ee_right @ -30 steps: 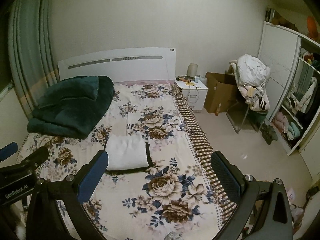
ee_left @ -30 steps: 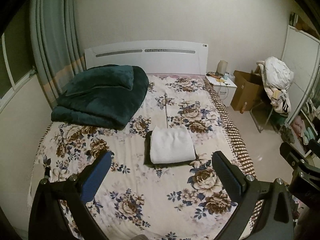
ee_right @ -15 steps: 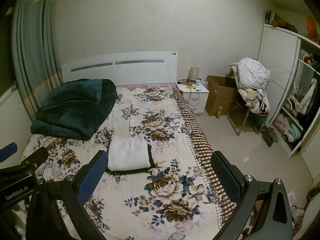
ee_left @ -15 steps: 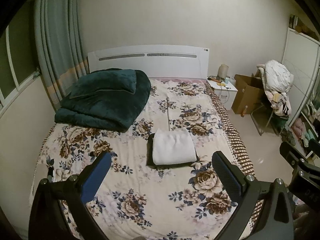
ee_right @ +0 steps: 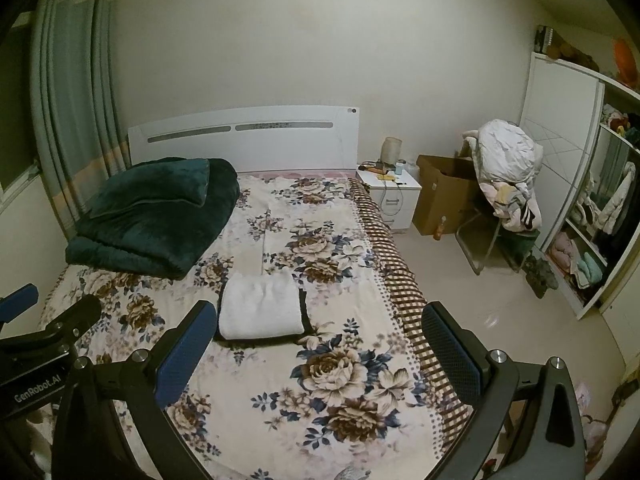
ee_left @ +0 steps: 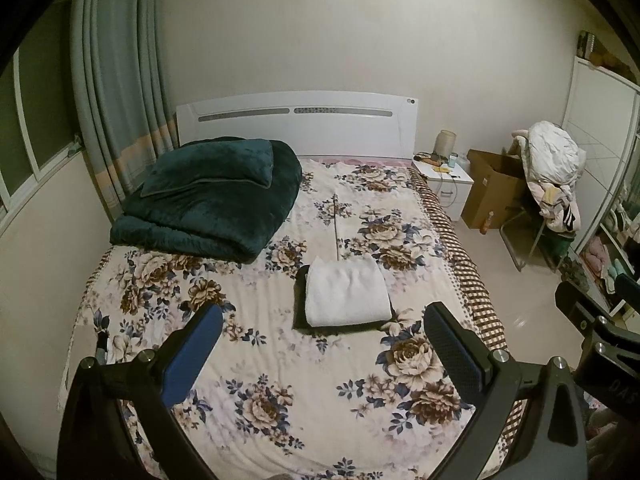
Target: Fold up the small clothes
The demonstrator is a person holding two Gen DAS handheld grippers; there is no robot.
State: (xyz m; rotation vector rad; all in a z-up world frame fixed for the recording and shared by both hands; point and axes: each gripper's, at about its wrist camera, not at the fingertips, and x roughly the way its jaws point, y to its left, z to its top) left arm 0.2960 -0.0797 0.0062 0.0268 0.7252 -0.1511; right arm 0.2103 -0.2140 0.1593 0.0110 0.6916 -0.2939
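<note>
A folded white garment (ee_left: 346,296) lies on top of a folded dark garment (ee_left: 299,304) in the middle of the floral bed (ee_left: 280,360). The stack also shows in the right wrist view, white piece (ee_right: 260,306) over dark piece (ee_right: 304,314). My left gripper (ee_left: 322,340) is open and empty, held high above the bed's near part. My right gripper (ee_right: 320,340) is open and empty, above the bed's right side. Both are well apart from the stack.
A folded dark green blanket (ee_left: 212,200) lies at the bed's far left by the white headboard (ee_left: 296,124). A nightstand (ee_right: 390,198), a cardboard box (ee_right: 444,196), a chair piled with clothes (ee_right: 506,168) and an open wardrobe (ee_right: 592,208) stand right of the bed.
Both grippers have pulled back and up from the bed, so the stack looks smaller and more wall shows. Both stay open. The stack has not moved.
</note>
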